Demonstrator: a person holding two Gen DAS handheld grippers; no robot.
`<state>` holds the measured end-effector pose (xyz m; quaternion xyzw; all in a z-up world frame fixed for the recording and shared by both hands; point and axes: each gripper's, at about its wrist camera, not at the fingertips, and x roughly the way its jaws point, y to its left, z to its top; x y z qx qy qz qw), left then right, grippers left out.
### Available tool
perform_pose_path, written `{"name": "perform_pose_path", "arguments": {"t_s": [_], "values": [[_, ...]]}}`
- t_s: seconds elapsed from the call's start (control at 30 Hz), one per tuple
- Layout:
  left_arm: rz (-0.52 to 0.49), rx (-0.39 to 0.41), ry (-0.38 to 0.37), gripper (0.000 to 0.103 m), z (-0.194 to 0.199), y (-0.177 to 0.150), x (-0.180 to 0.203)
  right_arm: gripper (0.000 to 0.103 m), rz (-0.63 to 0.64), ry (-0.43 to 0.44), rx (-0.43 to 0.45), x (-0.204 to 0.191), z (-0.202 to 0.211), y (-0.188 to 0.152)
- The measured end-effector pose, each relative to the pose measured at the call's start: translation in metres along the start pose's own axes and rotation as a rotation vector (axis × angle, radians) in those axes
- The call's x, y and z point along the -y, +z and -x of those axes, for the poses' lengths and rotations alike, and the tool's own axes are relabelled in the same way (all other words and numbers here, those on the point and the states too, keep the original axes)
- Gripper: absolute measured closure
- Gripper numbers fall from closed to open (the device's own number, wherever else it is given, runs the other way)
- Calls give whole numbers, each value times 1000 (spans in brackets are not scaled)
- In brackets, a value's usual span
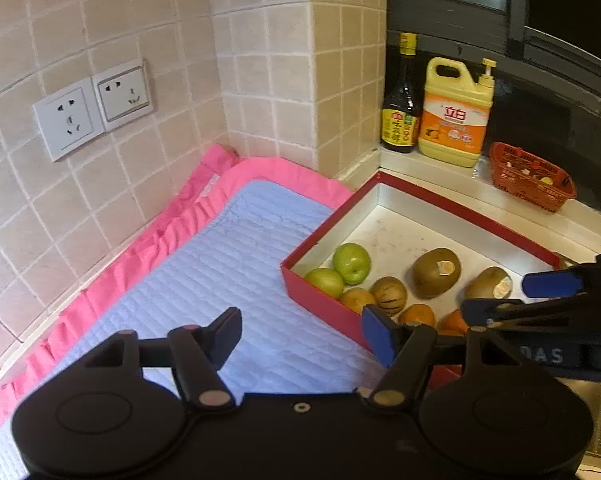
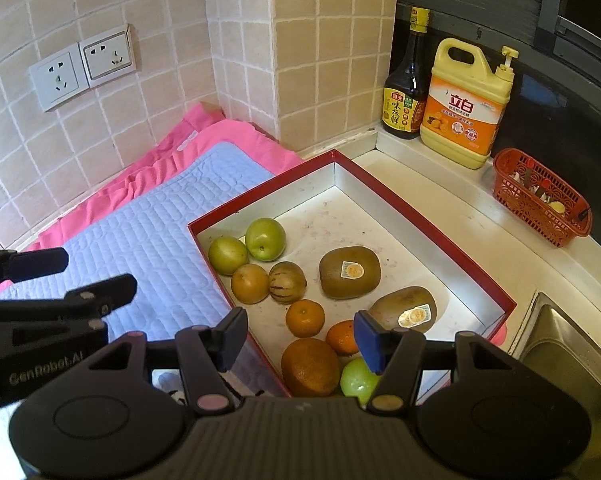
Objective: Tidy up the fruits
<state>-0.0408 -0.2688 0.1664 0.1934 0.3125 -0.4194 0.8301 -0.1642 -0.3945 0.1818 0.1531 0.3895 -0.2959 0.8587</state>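
A red box [image 2: 340,220] with a white floor holds loose fruit: two green apples [image 2: 265,239], two stickered kiwis [image 2: 349,272], a striped fruit [image 2: 287,282], small oranges [image 2: 305,318] and a large orange [image 2: 310,366]. My right gripper [image 2: 300,338] is open over the box's near left corner, with nothing held. It also shows in the left wrist view as the right gripper [image 1: 528,296] above the box [image 1: 400,232]. My left gripper [image 1: 302,334] is open and empty over the blue quilted mat [image 1: 228,256]. The left gripper [image 2: 76,276] shows at the left of the right wrist view.
The mat lies on a pink cloth [image 2: 204,128] against the tiled wall with sockets [image 2: 82,66]. Behind the box stand a dark sauce bottle [image 2: 406,92], a yellow detergent jug [image 2: 466,108] and a red basket [image 2: 540,196]. A steel sink [image 2: 560,344] lies right.
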Motion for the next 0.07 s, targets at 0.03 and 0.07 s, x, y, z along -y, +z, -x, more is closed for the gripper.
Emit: {"name": "perform_pose_path", "arguments": {"t_s": [0.03, 0.07], "values": [[2, -1, 4, 23, -1, 0, -1, 42, 0, -1, 0, 0, 0, 0], [2, -8, 5, 23, -2, 0, -2, 42, 0, 0, 0, 0, 0, 0]]}}
